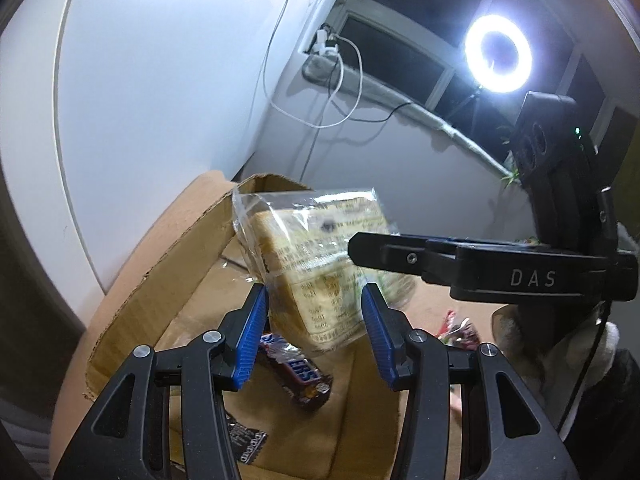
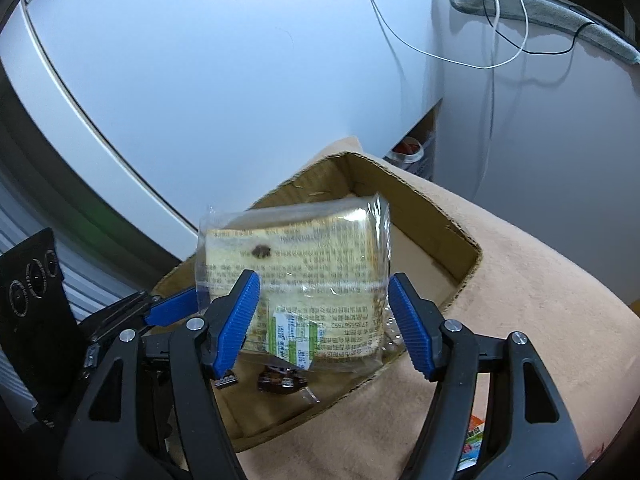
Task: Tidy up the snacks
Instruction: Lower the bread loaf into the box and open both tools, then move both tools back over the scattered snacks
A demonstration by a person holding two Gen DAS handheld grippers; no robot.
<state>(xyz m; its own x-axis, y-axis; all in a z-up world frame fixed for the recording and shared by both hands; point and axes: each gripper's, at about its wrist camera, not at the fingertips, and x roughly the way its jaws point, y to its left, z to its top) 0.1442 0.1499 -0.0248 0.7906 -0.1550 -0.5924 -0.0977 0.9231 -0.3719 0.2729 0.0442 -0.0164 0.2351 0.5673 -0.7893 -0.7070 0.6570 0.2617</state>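
Ideally, both grippers, left gripper (image 1: pixel 314 328) and right gripper (image 2: pixel 324 320), each half-open and clamping the wrapped bread (image 2: pixel 296 276), lower it level into the cardboard box (image 2: pixel 440 216), releasing together.

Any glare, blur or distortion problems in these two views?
Left wrist view: the ring light flares white, the bread packet is slightly motion-blurred. Right wrist view: even light, packet print soft, glare on its plastic. Both: strong fisheye bending at the edges.

Both jaws seemingly clamped, tilted down.
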